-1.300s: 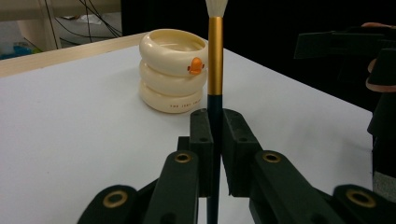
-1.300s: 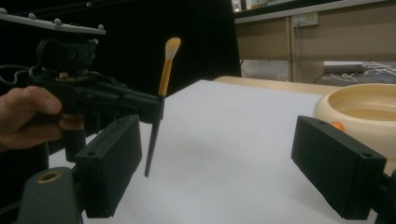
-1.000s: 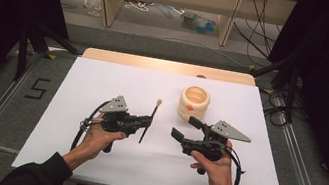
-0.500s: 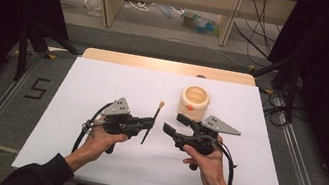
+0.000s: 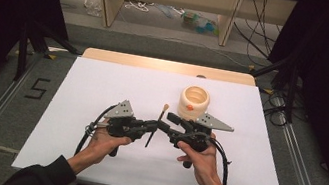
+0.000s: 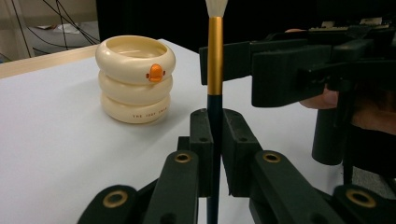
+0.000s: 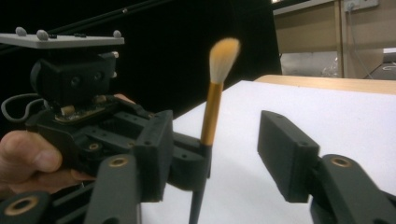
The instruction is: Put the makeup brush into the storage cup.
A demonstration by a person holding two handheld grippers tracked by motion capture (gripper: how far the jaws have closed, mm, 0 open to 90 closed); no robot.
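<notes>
Left tongs (image 5: 152, 127) clamped on a brush (image 5: 156, 126), gripping the dark handle just below the gold ferrule. In the left gripper view the brush (image 6: 215, 70) stands upright between the two pads, pale bristles at top. In the high view it leans slightly, bristle tip toward the far side of the tabletop (image 5: 102, 87), handle end down near the surface.

Right tongs (image 5: 167, 122) brought in from the right, jaws part open and just been closing. In the right gripper view the brush (image 7: 212, 107) stands in the gap between the right tongs (image 7: 210, 149); pads either side of it, not pressing on it. Right jaw well clear of the ferrule.

Cream ringed cup (image 5: 193, 102) with an orange mark sits just beyond the right tongs, upright, near the brush but apart from it. Both hands low over the near half of the tabletop.
</notes>
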